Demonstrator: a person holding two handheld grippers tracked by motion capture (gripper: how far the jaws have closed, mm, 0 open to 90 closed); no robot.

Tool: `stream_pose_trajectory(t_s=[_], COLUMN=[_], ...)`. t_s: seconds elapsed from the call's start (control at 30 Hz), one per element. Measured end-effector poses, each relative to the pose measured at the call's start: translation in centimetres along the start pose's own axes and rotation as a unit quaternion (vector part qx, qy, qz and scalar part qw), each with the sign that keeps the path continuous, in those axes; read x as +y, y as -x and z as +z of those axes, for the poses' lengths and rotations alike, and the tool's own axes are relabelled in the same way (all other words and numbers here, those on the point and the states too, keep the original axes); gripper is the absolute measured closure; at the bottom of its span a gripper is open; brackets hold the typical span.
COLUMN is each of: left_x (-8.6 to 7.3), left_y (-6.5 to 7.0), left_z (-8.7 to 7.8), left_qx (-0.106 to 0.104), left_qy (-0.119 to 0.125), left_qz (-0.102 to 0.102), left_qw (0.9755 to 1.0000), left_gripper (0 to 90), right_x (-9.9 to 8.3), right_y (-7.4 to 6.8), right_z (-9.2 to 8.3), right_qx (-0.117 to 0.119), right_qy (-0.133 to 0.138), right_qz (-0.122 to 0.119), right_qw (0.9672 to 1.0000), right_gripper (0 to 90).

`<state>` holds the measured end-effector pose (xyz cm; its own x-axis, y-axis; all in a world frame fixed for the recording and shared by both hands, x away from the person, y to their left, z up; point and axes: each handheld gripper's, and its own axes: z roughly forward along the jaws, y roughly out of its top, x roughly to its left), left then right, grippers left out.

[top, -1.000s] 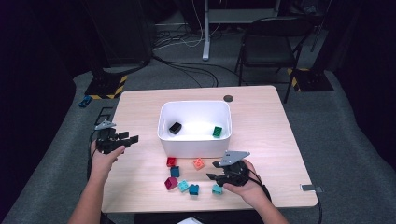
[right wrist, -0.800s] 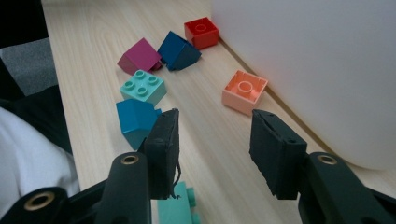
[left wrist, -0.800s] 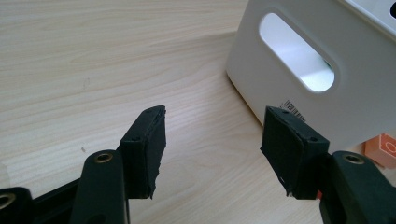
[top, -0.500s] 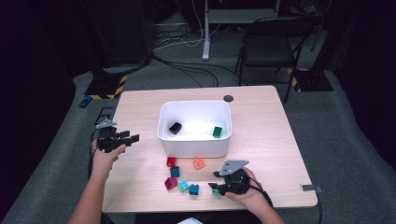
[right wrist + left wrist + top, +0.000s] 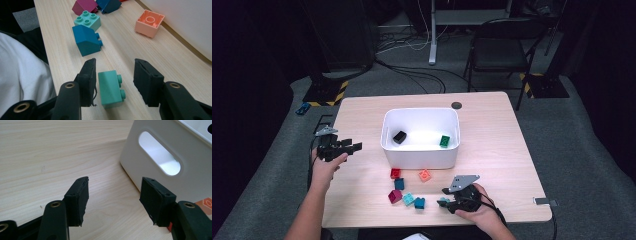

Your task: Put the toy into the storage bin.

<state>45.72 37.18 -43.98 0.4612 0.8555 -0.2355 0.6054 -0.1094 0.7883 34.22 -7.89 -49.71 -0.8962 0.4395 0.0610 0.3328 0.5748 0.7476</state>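
Mint-green brick (image 5: 110, 88): lies on its side at the table's (image 5: 492, 145) near edge, between the jaws of the right gripper (image 5: 113, 82). The left pad is close beside it and the right pad stands clear, so nothing is gripped yet; the jaws have just been closing. Since a second ago this gripper has come lower and nearer the person.

White bin (image 5: 421, 152): mid-table, holds a black brick (image 5: 399, 136) and a green brick (image 5: 444, 141).

Left gripper (image 5: 113, 195): unmoved, jaws wide apart and empty, beside the bin's handle slot.

Loose bricks: teal sloped brick (image 5: 86, 40), orange brick (image 5: 149, 23).
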Motion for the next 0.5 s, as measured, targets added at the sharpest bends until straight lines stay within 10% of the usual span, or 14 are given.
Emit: stream_pose_trajectory(t_s=[0.5], left_x=[0.1], left_y=[-0.1], left_z=[0.1], left_qx=[-0.001], left_qy=[0.000], left_qz=[0.006], left_qw=[1.0000], left_gripper=[39.8], right_x=[-1.0], right_y=[1.0], right_z=[0.4], right_qx=[0.008], right_qy=[-0.033], right_qz=[0.003], right_qw=[0.9994], right_gripper=[66.6])
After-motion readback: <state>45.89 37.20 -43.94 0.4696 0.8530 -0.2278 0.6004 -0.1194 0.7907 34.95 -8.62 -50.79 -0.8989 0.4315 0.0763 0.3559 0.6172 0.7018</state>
